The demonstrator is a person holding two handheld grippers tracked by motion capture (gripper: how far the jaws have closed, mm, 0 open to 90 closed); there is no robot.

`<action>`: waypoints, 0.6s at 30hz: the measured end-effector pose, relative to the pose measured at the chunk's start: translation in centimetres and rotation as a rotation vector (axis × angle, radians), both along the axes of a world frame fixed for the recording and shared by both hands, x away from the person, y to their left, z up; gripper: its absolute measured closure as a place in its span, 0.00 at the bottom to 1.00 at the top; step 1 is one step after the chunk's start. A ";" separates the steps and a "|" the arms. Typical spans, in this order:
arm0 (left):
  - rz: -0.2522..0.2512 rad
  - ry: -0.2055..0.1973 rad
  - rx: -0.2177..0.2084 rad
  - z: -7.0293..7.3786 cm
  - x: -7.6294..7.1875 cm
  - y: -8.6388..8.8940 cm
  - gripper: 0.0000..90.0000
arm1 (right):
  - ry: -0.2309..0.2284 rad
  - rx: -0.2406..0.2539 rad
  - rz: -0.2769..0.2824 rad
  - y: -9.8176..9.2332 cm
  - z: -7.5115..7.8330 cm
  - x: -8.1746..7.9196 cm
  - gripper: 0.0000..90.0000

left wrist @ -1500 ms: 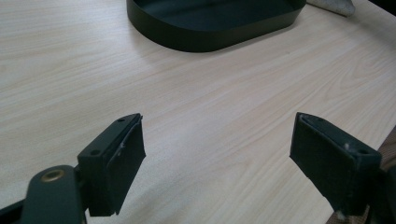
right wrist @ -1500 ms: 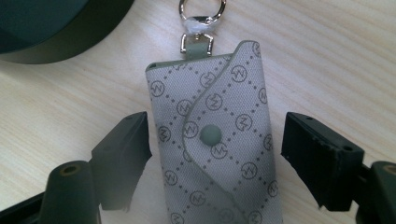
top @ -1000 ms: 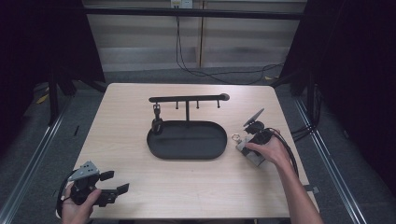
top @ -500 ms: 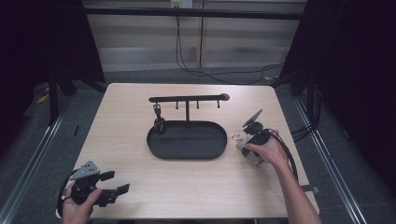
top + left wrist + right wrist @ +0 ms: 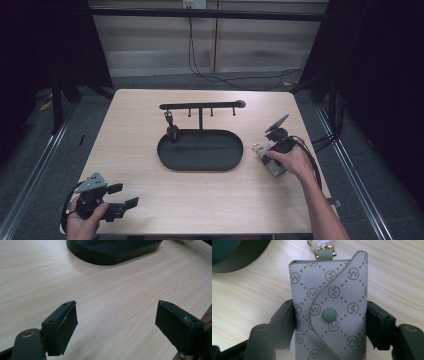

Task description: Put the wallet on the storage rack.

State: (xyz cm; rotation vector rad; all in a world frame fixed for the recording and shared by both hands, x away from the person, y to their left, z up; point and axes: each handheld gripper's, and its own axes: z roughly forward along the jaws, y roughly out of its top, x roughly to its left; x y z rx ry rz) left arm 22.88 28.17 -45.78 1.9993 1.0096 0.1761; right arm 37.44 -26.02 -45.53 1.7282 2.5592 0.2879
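Note:
A grey patterned key pouch with a green snap and a gold clasp lies flat on the wooden table. My right gripper has a jaw pressed against each long side of the pouch. In the high view the right gripper sits under the person's hand right of the black oval tray, with the pouch poking out beneath it. My left gripper rests near the table's front left corner, open, its pads wide apart over bare wood.
A black T-shaped rack with small hooks rises from the oval tray. A small dark item hangs from its left hook. The table's front edge lies just behind the left hand.

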 end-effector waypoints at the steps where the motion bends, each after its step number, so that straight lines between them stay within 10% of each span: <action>1: -0.002 0.002 0.001 0.0 0.0 0.0 0.20 | -0.002 0.006 -0.002 -0.1 0.1 -0.1 0.36; 18: -0.005 0.005 0.000 0.0 0.0 0.0 0.20 | -0.030 0.055 -0.015 -0.7 2.5 -1.1 0.37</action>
